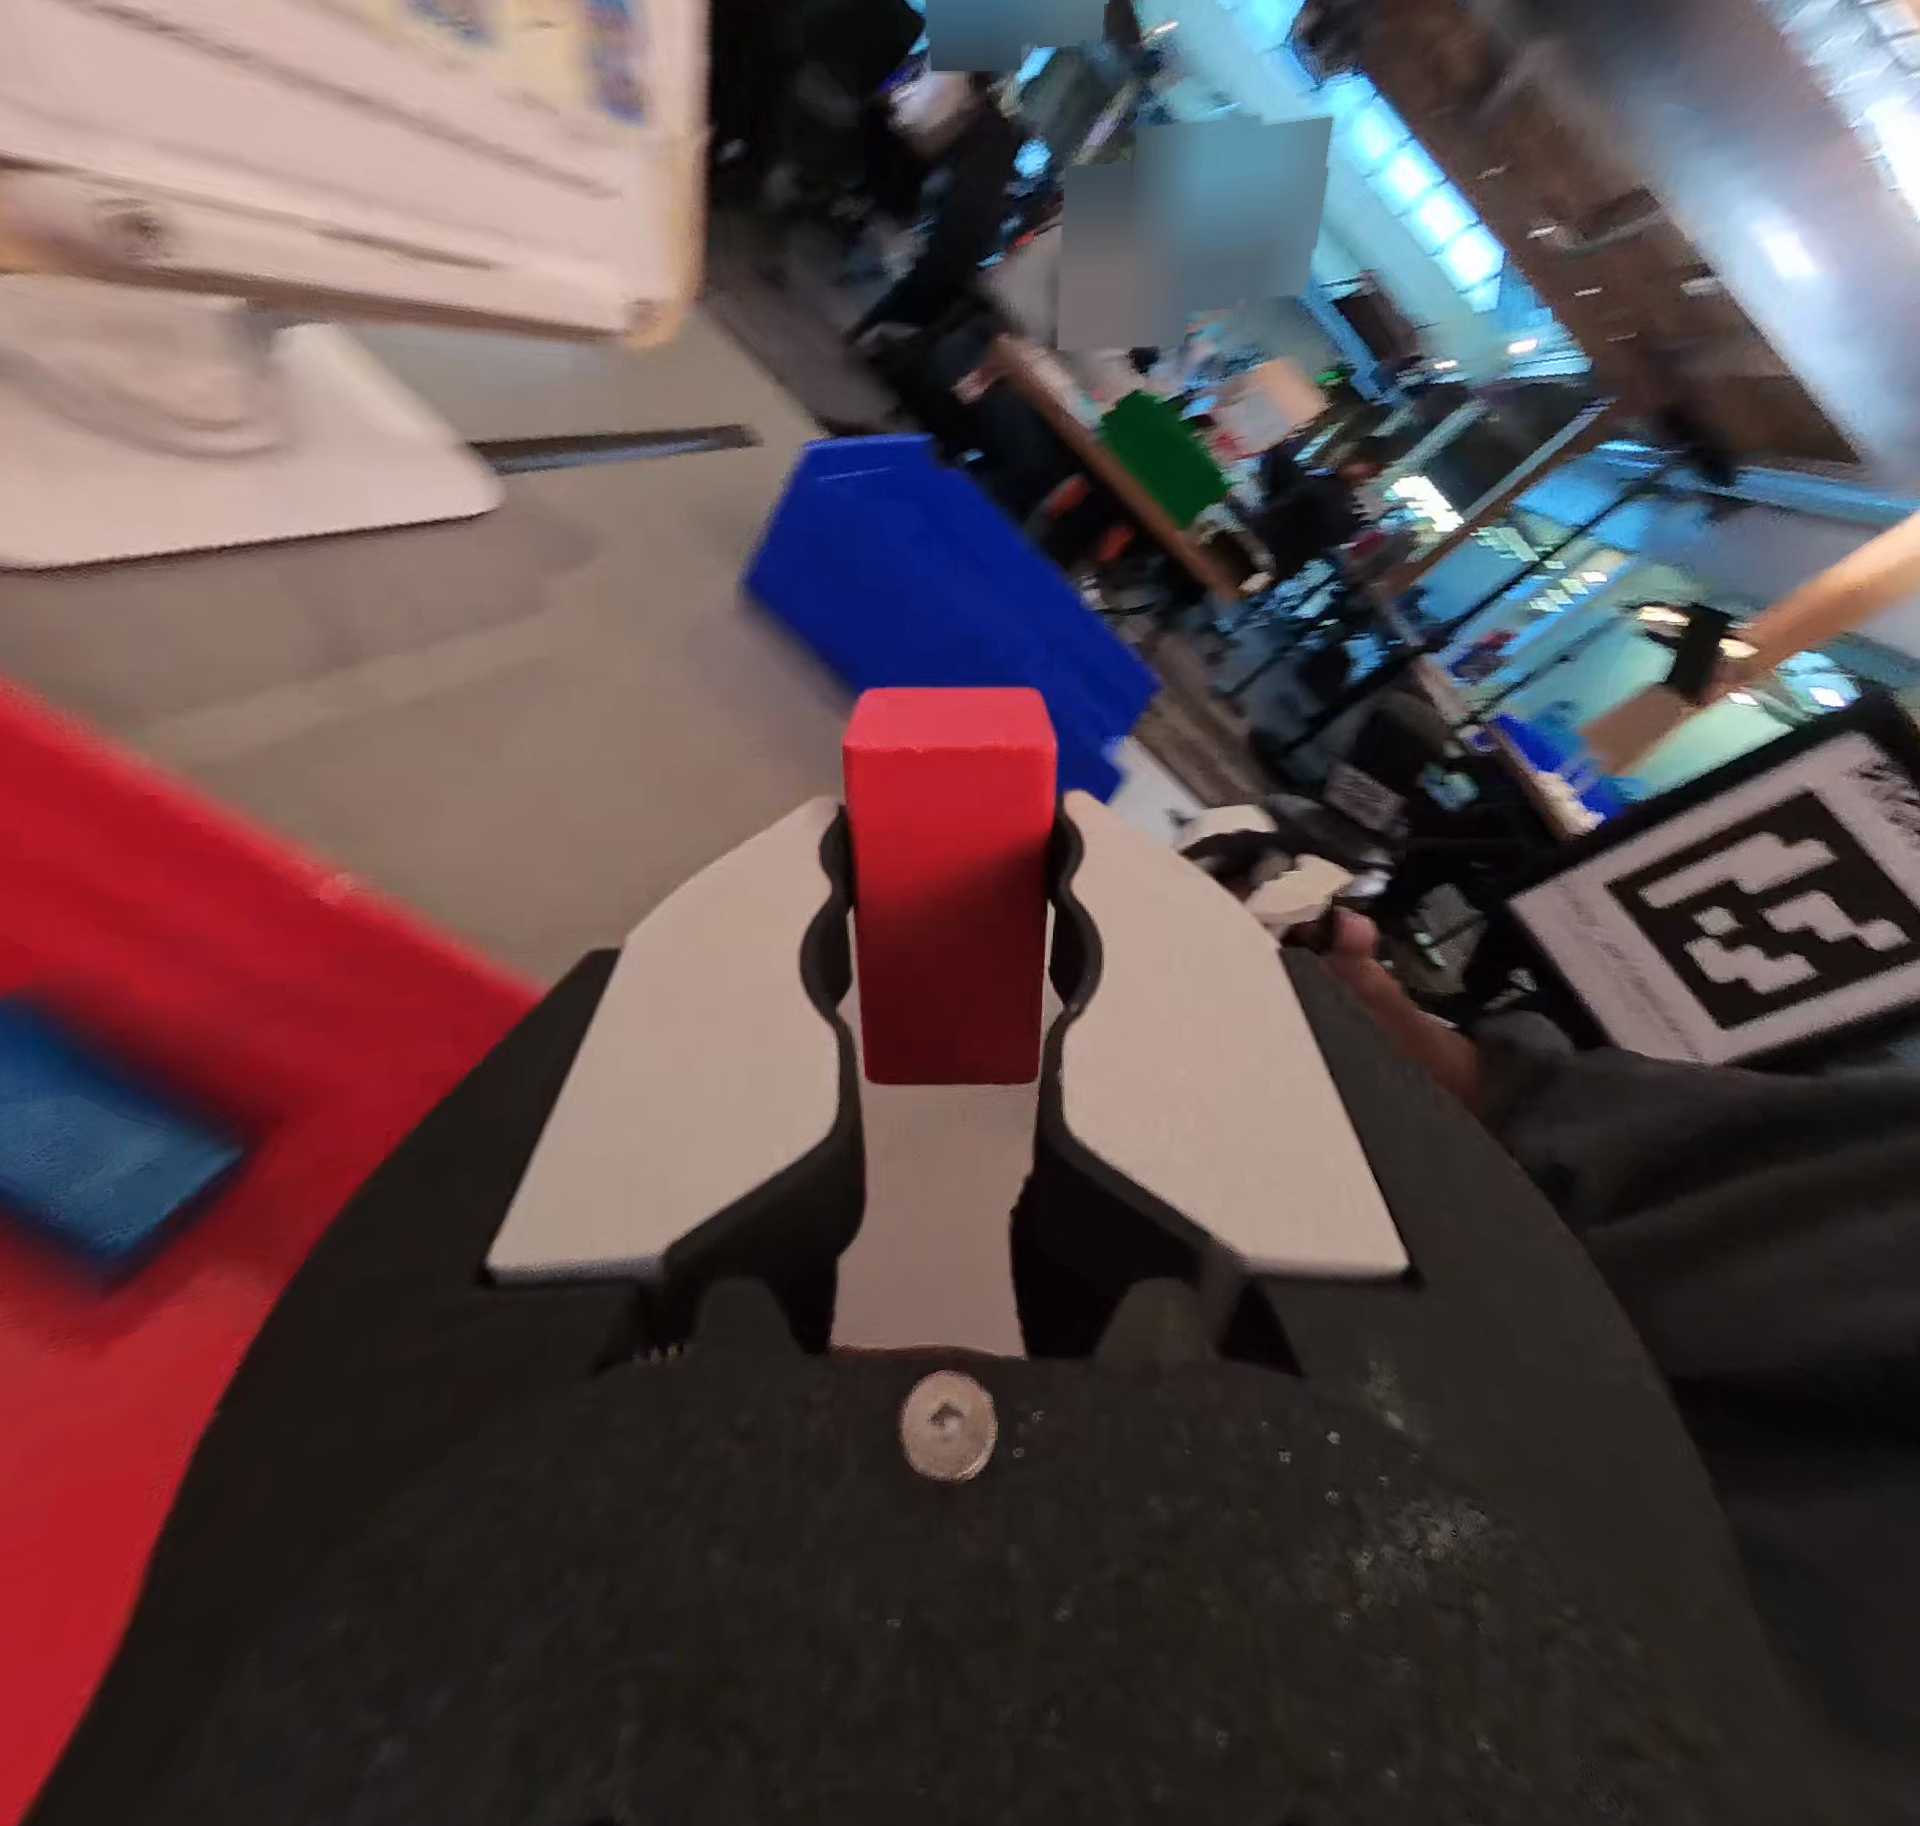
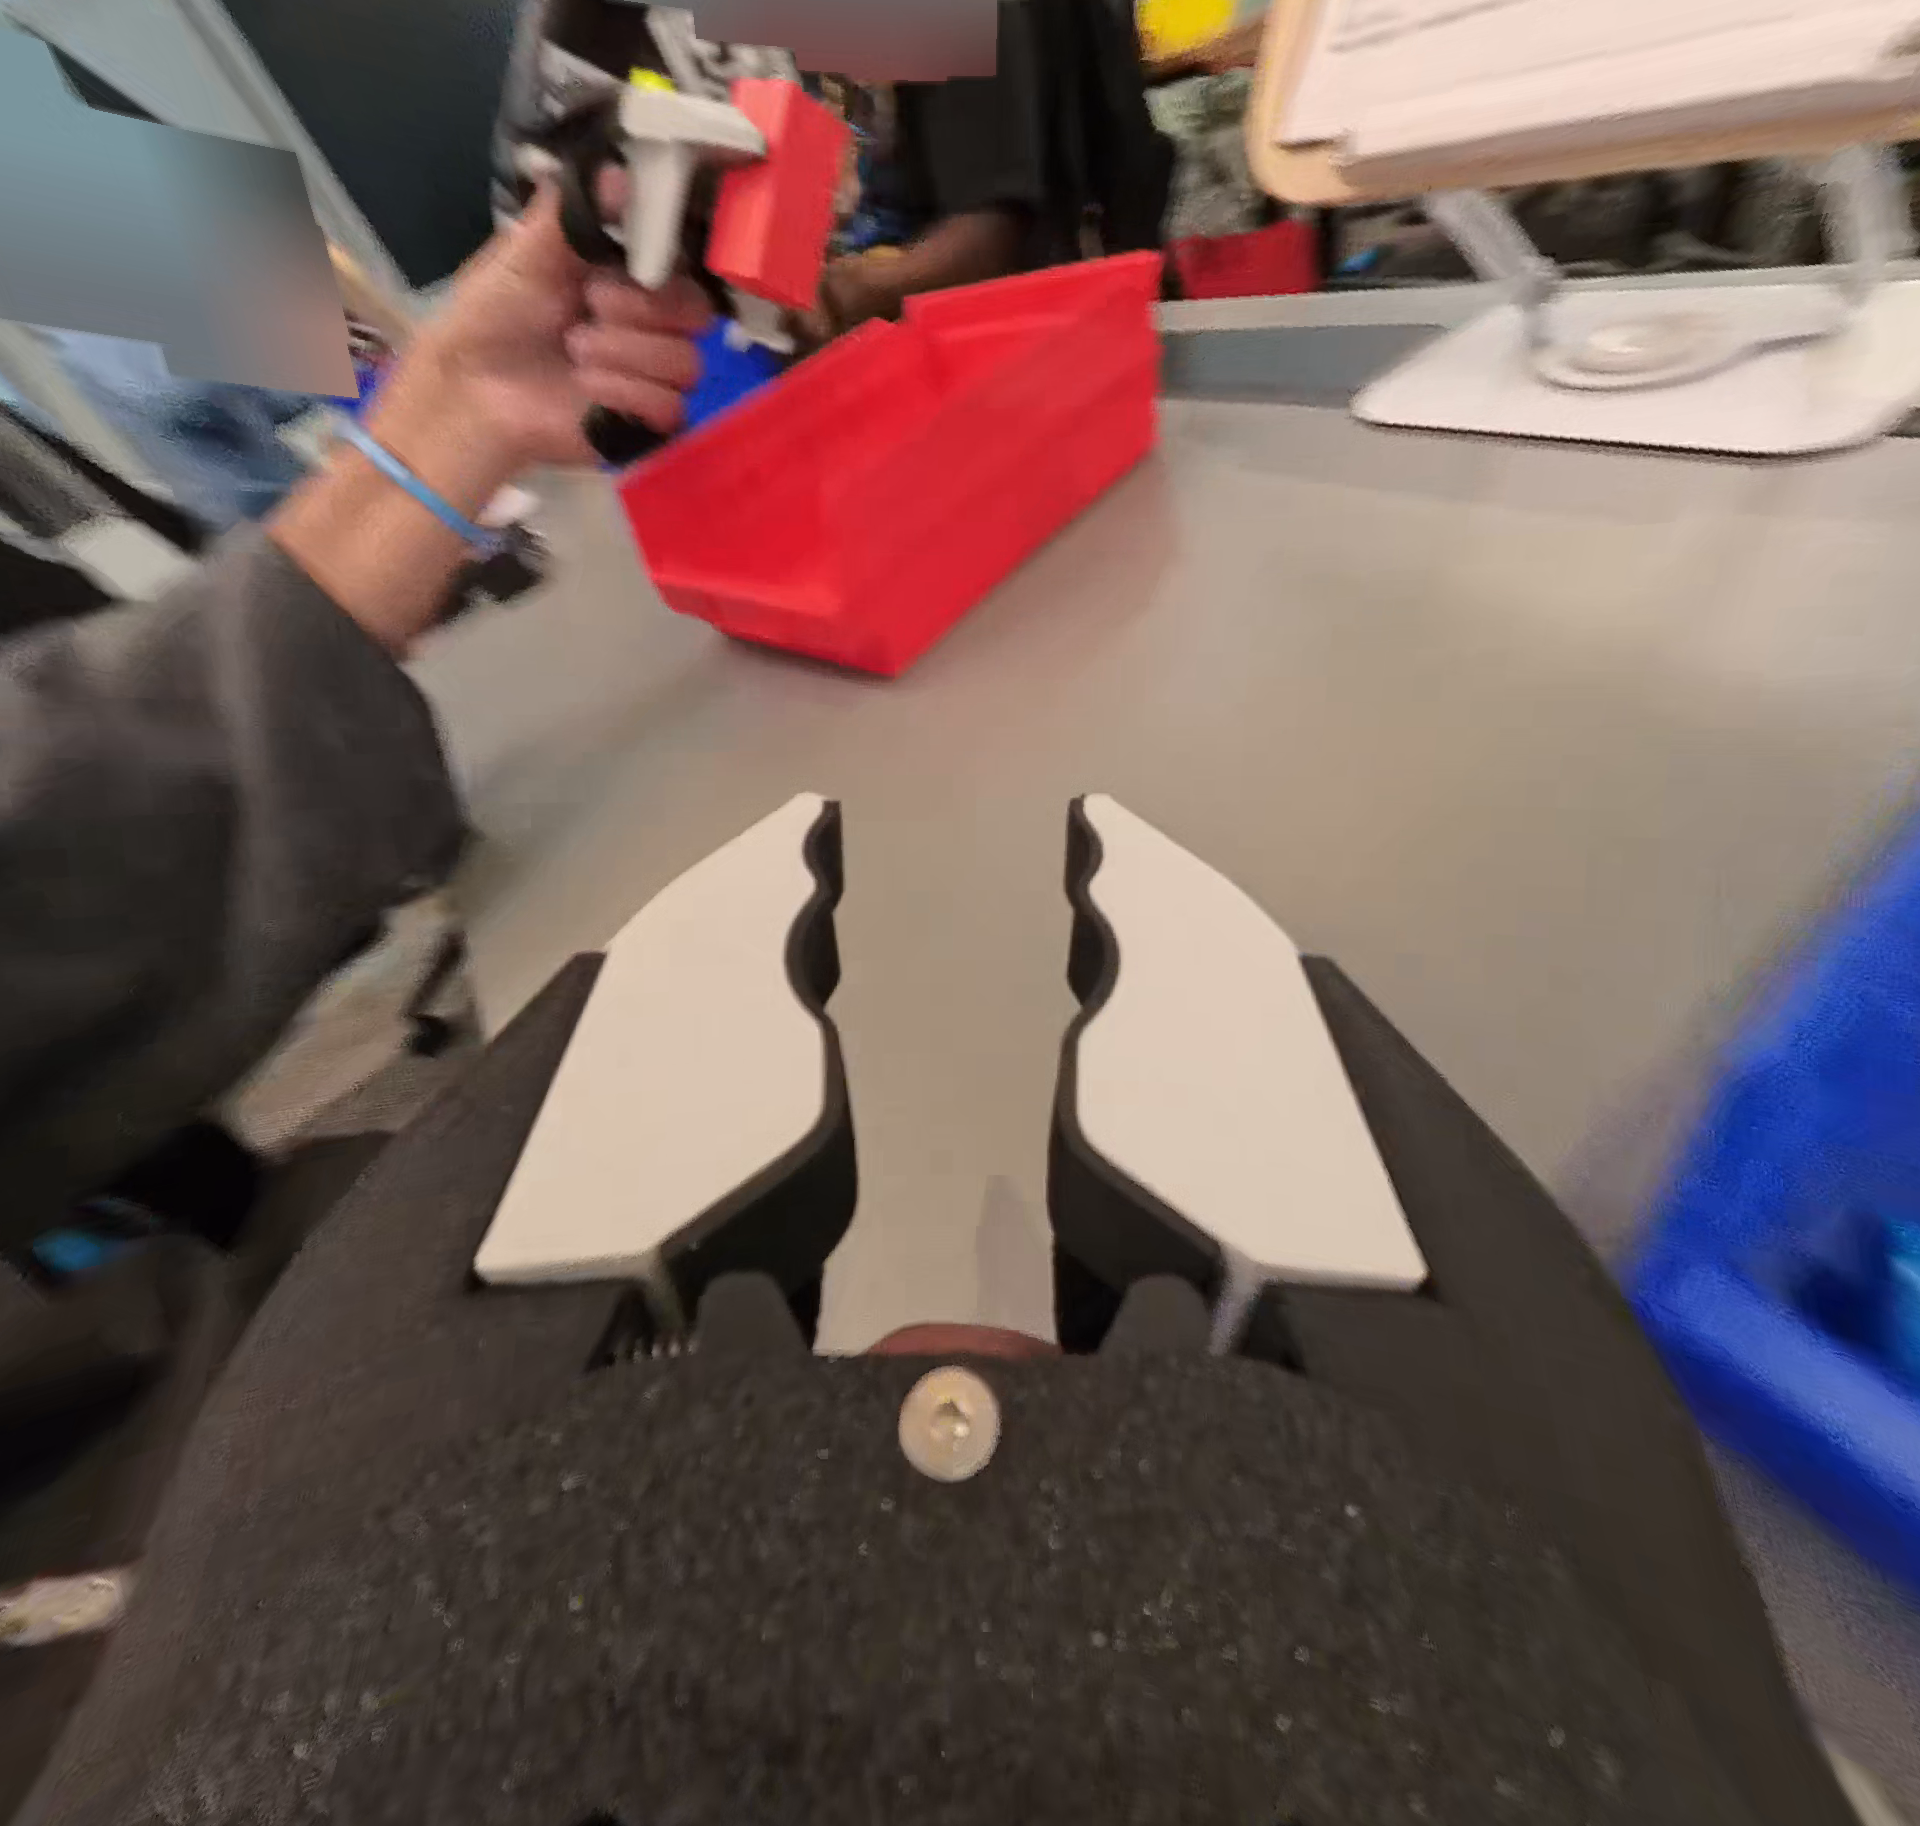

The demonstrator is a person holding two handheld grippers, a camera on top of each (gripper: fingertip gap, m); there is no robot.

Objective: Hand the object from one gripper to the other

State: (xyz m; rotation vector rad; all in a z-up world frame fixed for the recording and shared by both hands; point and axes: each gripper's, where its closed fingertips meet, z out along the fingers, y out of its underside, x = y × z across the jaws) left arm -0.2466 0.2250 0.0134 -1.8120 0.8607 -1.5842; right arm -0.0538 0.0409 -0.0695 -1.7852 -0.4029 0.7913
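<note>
My left gripper (image 1: 948,820) is shut on a red block (image 1: 948,883), a long rectangular piece that stands up between the jaws with its top end past the tips. It also shows in the right wrist view as the red block (image 2: 781,192), held in the air above the red bin by the left gripper (image 2: 748,218) in a person's hand. My right gripper (image 2: 951,820) is open and empty, low over the grey table (image 2: 1351,737), well to the right of and nearer than the block.
A red bin (image 2: 904,488) sits on the table, also at the left edge of the left wrist view (image 1: 156,945), with a blue item (image 1: 94,1142) in it. A blue bin (image 1: 935,592) (image 2: 1808,1236) sits on the table. A white board on a stand (image 2: 1621,353) is behind. A tag-marked box (image 1: 1756,924) is at right.
</note>
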